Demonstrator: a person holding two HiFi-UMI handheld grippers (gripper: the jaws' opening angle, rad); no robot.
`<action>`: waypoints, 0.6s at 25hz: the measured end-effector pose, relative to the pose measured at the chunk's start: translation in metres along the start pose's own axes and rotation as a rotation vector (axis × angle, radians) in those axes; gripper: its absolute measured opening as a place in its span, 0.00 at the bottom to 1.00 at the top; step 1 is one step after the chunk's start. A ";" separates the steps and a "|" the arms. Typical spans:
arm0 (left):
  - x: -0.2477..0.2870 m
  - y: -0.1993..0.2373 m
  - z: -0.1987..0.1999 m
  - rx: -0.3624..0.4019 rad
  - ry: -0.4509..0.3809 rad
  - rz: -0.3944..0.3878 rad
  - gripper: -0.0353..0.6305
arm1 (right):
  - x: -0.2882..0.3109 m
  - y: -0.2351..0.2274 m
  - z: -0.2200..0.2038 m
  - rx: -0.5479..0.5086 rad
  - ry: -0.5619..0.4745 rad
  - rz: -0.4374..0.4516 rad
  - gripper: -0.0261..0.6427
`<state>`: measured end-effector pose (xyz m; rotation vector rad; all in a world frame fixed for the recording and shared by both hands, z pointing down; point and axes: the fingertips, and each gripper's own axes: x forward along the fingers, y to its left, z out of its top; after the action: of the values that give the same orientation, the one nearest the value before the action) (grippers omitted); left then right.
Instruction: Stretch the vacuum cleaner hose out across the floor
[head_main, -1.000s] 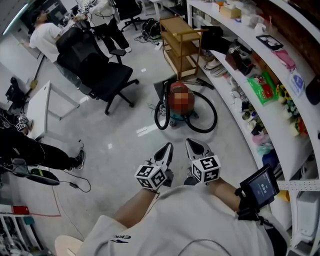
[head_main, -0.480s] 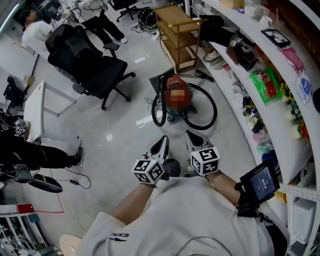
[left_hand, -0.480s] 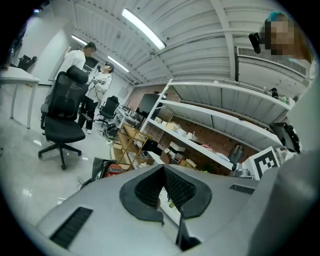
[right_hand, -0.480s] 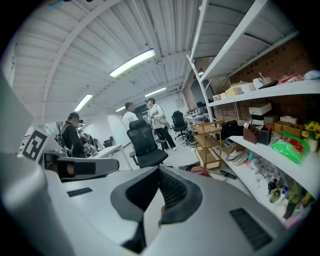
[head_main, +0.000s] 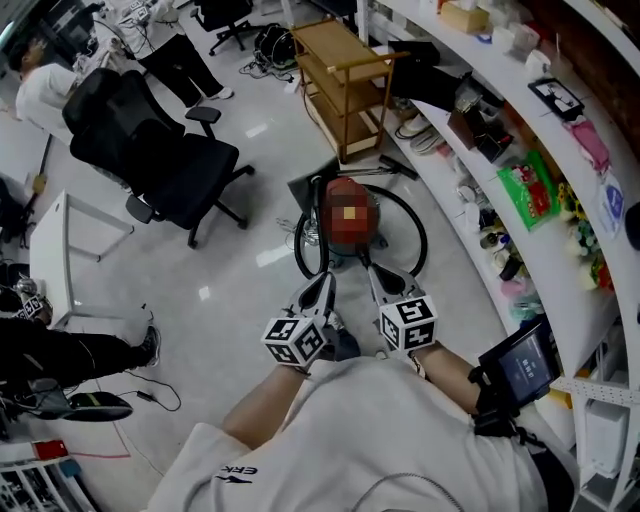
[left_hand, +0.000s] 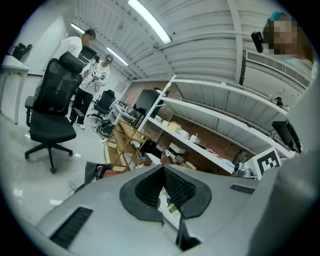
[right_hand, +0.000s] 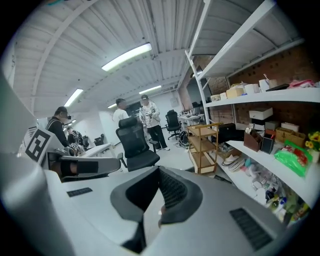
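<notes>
On the pale, glossy floor (head_main: 230, 290), just ahead of both grippers, the red vacuum cleaner (head_main: 338, 188) is seen close to the foot of the long white shelving (head_main: 520, 215). Its black hose (head_main: 424, 235) is coiled in a loop round the canister and is not stretched out. The left gripper (head_main: 325, 285) and the right gripper (head_main: 375, 278) are held side by side and are pointed toward the cleaner. Neither is in contact with the hose.

From the left gripper view, the left gripper (left_hand: 162, 172) is shown with its jaws brought fully together and nothing gripped between the pads. The right gripper (right_hand: 159, 175) is shown the same way in its own view, closed and empty.

A wooden trolley (head_main: 345, 75) is placed beyond the cleaner, beside the shelving. A black office chair (head_main: 150, 150) is set well apart to the left, and a white desk (head_main: 55, 250) is seen further left still. A small screen (head_main: 520, 370) is strapped at the person's right forearm.
</notes>
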<state>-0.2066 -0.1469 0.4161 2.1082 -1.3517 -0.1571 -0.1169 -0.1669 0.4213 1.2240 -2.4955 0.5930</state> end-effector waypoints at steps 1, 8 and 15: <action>0.006 0.010 0.007 -0.003 0.003 -0.005 0.06 | 0.010 -0.001 0.005 -0.003 0.001 -0.010 0.03; 0.039 0.083 0.045 0.012 0.043 -0.007 0.06 | 0.082 -0.002 0.034 0.004 0.008 -0.075 0.03; 0.054 0.136 0.059 0.030 0.077 0.041 0.06 | 0.131 -0.005 0.039 0.011 0.054 -0.099 0.03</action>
<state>-0.3114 -0.2572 0.4571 2.0873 -1.3587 -0.0380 -0.1933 -0.2772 0.4457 1.3094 -2.3743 0.6075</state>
